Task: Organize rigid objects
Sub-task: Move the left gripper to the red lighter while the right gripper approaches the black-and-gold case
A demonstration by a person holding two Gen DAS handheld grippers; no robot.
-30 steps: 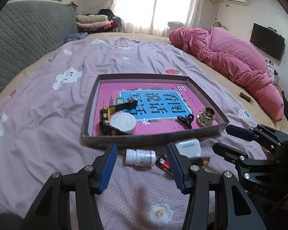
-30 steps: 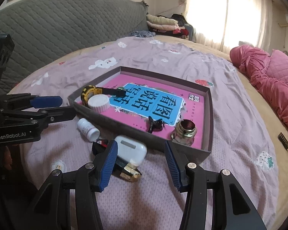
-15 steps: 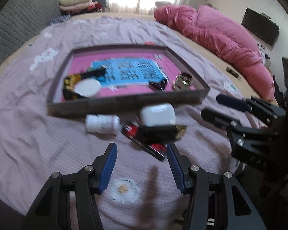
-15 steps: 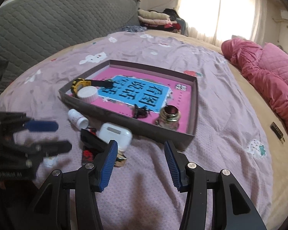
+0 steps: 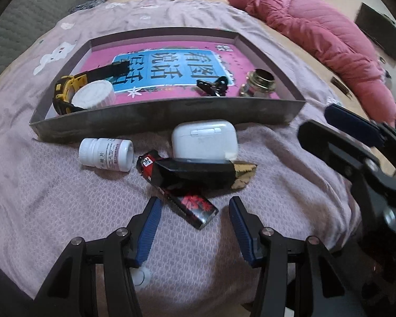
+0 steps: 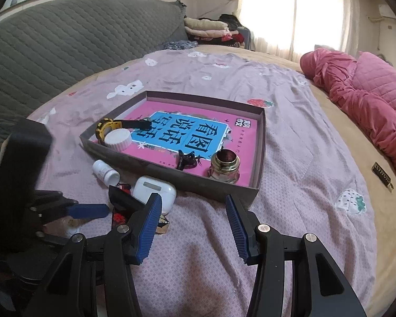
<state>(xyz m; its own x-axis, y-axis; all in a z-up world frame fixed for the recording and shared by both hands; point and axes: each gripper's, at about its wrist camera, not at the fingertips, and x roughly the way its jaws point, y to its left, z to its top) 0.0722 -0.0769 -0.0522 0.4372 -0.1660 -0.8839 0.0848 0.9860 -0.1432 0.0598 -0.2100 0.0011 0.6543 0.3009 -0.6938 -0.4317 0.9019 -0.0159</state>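
A shallow grey tray (image 5: 166,119) with a pink book cover as its floor lies on the lilac bedspread. It holds a yellow tape measure (image 5: 66,92), a white lid (image 5: 95,96), a black hair clip (image 5: 211,87) and a brass-necked glass jar (image 5: 258,84). In front of it lie a white pill bottle (image 5: 105,154), a white earbud case (image 5: 204,140), a black box with a gold end (image 5: 198,174) and, under that, a flat red-and-black box (image 5: 190,203). My left gripper (image 5: 194,207) is open, its tips flanking the flat box's near end. My right gripper (image 6: 192,203) is open and holds nothing, near the tray's front corner.
A pink quilt (image 6: 361,97) is heaped on the right of the bed. A grey padded headboard (image 6: 66,45) runs along the left and folded clothes (image 6: 206,26) are stacked at the far end. A small dark label (image 6: 382,177) lies right of the tray.
My left gripper has dropped and tilted down toward the loose items, which now look larger and nearer; the flat box's end has come between its tips. The right gripper has hardly moved.
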